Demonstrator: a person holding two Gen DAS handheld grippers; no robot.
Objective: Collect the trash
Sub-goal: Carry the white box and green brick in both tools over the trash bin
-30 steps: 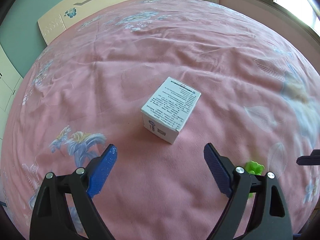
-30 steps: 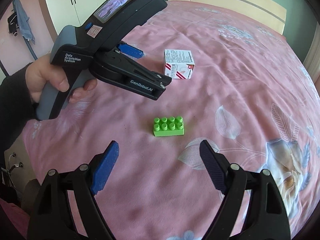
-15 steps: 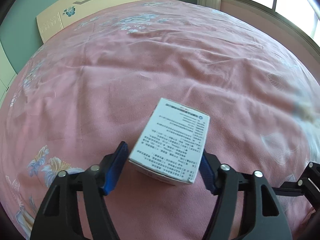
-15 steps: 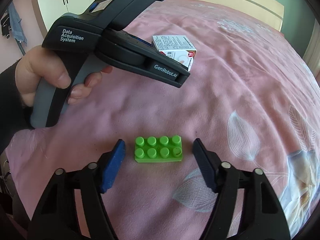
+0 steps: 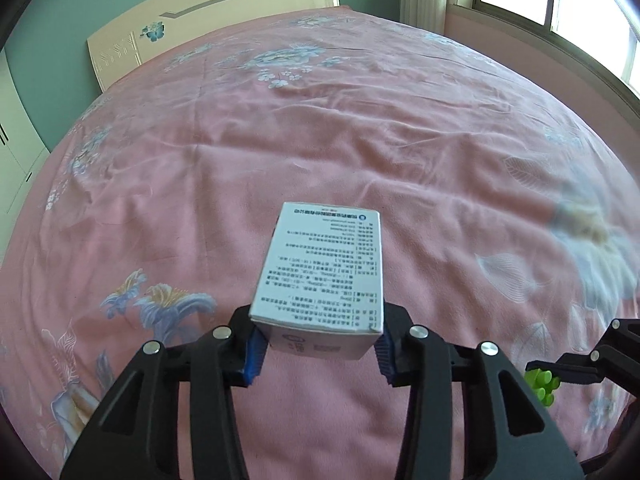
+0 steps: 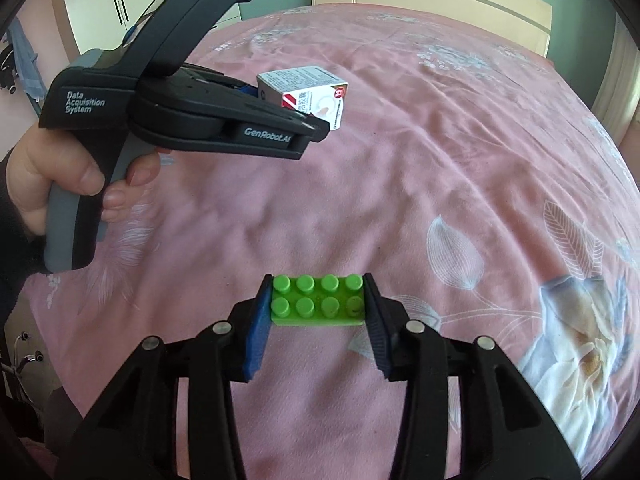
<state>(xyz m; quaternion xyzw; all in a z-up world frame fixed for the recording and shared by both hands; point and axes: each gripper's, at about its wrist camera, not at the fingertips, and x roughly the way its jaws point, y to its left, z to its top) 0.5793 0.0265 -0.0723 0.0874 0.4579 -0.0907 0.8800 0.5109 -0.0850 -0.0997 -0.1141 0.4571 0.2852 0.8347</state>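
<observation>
My left gripper (image 5: pixel 318 350) is shut on a white printed carton (image 5: pixel 324 276) and holds it clear of the pink bedspread (image 5: pixel 280 140). The carton (image 6: pixel 308 92) and the left gripper (image 6: pixel 312 126) also show in the right wrist view, upper left. My right gripper (image 6: pixel 316 312) is shut on a green toy brick (image 6: pixel 318 300), its blue pads against the brick's two short ends, just above the bed. In the left wrist view the brick (image 5: pixel 542 382) and right gripper's tip show at the lower right.
The bed's cream headboard (image 5: pixel 208 24) stands at the far end against a green wall. A window (image 5: pixel 560 12) is at the far right. White wardrobes (image 6: pixel 112 4) stand to the left of the bed.
Both grippers moved forward and closed: the left around the carton and lifted it off the bed, the right around the green brick.
</observation>
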